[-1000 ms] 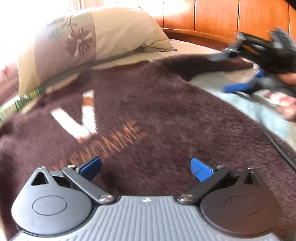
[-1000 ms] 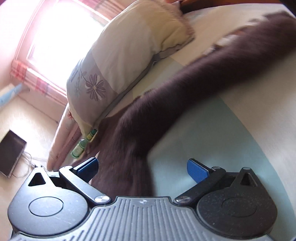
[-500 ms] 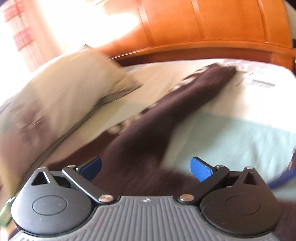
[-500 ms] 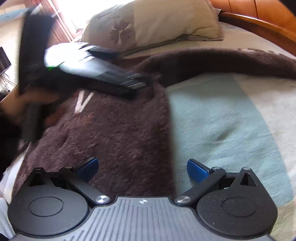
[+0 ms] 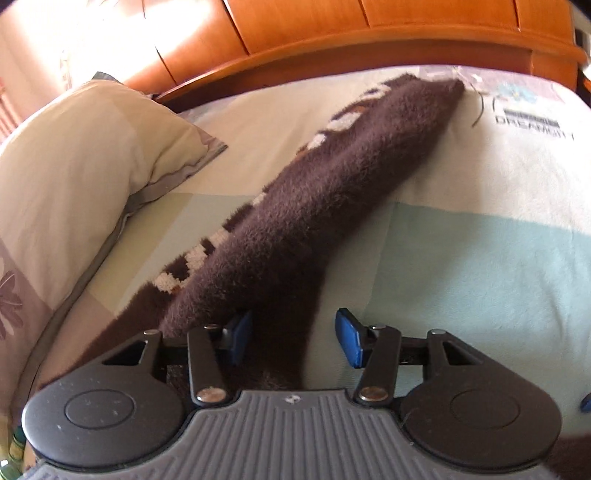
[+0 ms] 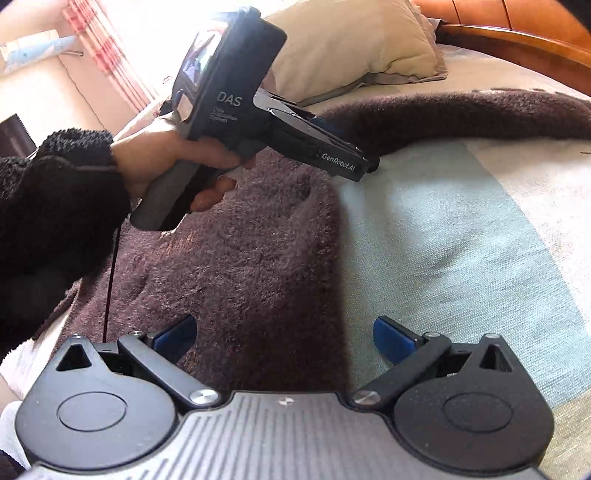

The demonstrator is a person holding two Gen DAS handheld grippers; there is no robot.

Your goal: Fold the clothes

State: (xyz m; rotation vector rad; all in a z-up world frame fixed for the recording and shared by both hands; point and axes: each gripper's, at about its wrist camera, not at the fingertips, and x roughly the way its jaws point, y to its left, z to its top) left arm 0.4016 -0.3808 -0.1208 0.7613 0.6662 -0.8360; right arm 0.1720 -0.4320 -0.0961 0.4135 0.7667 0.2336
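The fuzzy brown sweater (image 6: 251, 266) lies flat on the bed (image 6: 461, 236), with one sleeve (image 5: 332, 192) stretched toward the wooden headboard (image 5: 406, 33). The left gripper (image 5: 291, 341) sits at the bottom of that sleeve, jaws partly open around the fabric, not squeezing. The right gripper (image 6: 284, 338) hangs over the sweater's edge, jaws wide and empty. A pillow (image 5: 74, 177) rests beside the sleeve.

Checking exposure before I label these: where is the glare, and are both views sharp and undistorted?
Left wrist view: sunlight washes out the upper left above the pillow; the brown sweater is slightly soft, and the headboard bows from the fisheye. Right wrist view: the window is blown white; the left gripper and the sweater are fairly sharp.
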